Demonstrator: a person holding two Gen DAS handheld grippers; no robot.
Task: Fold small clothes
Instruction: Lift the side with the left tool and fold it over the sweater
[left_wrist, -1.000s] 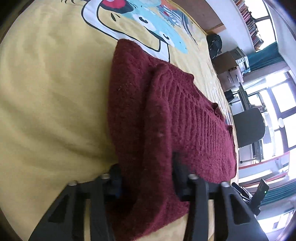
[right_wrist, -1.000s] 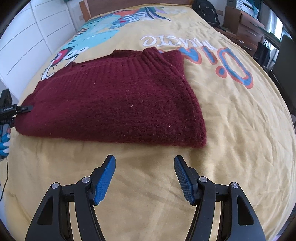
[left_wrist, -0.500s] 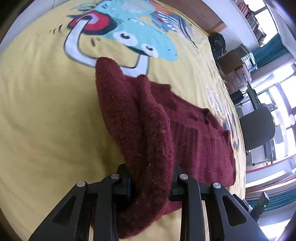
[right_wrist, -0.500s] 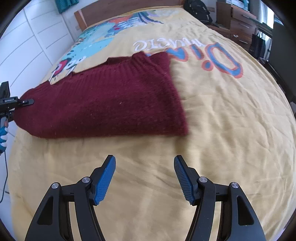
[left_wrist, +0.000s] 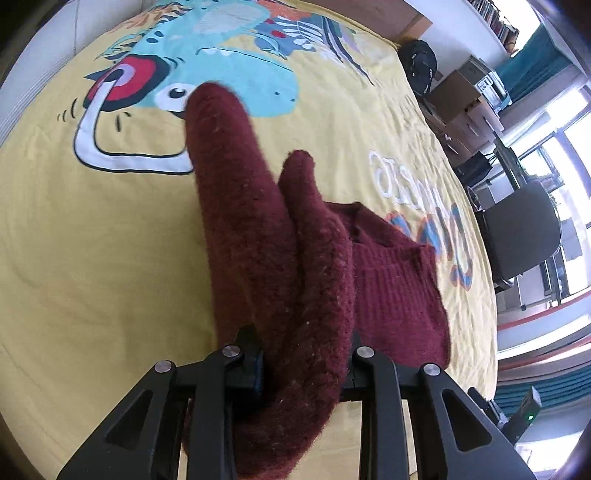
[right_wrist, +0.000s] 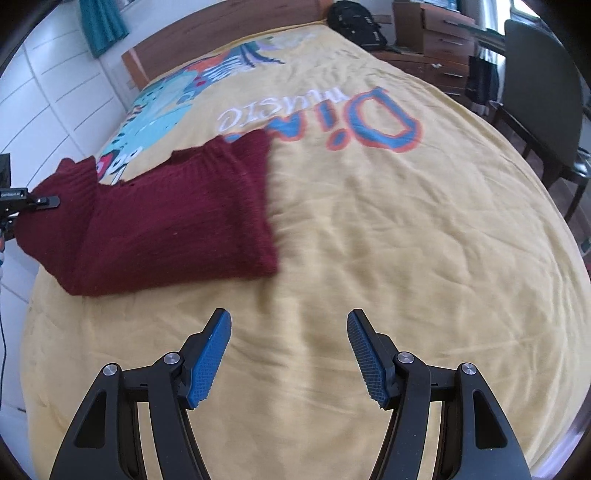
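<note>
A dark red knitted sweater lies on a yellow bed cover. My left gripper is shut on one end of the sweater and holds it lifted, so thick folds rise in front of the camera. In the right wrist view the sweater lies at the left of the bed, its left end raised by the left gripper. My right gripper is open and empty, over bare cover to the right of and nearer than the sweater.
The cover bears a cartoon print and lettering. A wooden headboard stands at the far end. A black bag, drawers and a dark chair stand beside the bed on the right.
My left gripper has lifted the sweater's end higher and carried it over the rest of the garment. My right gripper has drawn back and to the right, away from the sweater, staying open.
</note>
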